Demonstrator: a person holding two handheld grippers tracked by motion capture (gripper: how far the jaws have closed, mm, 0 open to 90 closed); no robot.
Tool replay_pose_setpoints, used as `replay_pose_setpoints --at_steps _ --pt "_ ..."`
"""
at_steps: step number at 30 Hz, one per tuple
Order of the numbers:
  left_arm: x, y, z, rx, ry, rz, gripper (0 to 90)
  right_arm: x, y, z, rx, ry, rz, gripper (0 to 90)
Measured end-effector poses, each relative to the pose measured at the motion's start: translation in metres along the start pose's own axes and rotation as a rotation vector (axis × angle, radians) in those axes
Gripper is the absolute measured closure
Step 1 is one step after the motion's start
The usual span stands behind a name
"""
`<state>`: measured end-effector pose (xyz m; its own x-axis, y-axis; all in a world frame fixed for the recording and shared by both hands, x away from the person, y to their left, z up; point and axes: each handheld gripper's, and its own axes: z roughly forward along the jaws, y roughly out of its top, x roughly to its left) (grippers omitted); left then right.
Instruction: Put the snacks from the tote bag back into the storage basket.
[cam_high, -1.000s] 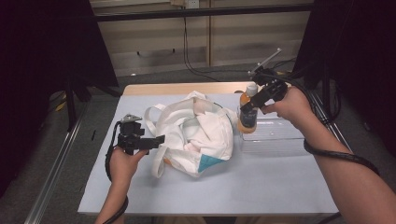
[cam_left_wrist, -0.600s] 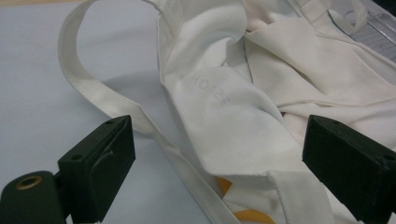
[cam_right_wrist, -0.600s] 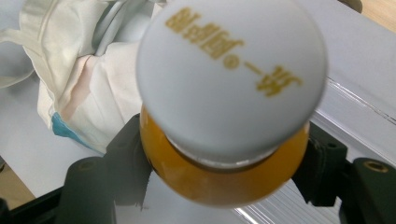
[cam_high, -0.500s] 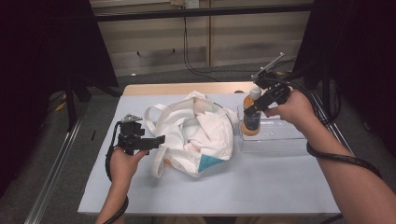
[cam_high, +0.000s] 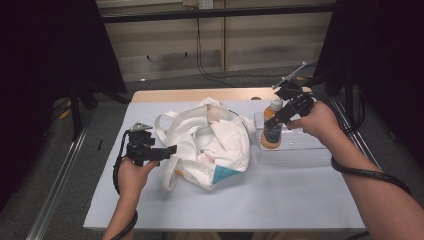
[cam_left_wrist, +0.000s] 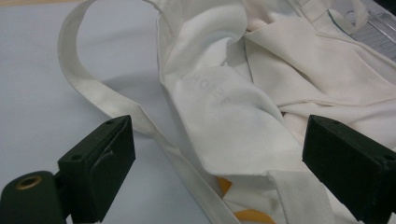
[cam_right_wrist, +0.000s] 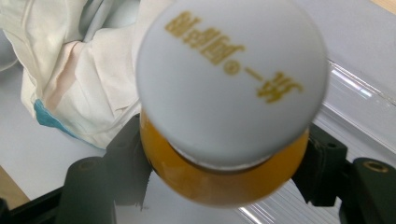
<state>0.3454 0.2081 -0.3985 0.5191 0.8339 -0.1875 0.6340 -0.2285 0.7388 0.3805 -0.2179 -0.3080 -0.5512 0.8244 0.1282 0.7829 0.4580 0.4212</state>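
Table (cam_high: 280, 200): grey top, dark room around | right gripper (cam_high: 277, 120): jaws clamped on orange bottle (cam_high: 272, 131), white cap, standing upright in clear tray (cam_high: 300, 152) at right edge | left gripper (cam_high: 167, 150): jaws wide, nothing between pads, at left side of white tote bag (cam_high: 215, 142) lying mid-table

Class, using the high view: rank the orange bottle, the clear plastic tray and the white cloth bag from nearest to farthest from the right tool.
1. Orange bottle with white cap: between the jaws of the right tool.
2. Clear plastic tray: directly under the bottle.
3. White cloth bag: to the left, mid-table.
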Motion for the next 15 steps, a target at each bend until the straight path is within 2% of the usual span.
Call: replay_pose_setpoints --at_steps 10,15 --pt "0.0 -0.0001 -0.0001 -0.002 -0.002 -0.004 9.4 0.0049 -0.0019 0.0076 0.012 0.0 -0.024 30.8" --pt "0.0004 -0.0002 -0.0004 -0.001 -0.001 -0.003 9.4 0.0046 -0.0043 0.0107 0.017 0.001 -0.021 30.8"
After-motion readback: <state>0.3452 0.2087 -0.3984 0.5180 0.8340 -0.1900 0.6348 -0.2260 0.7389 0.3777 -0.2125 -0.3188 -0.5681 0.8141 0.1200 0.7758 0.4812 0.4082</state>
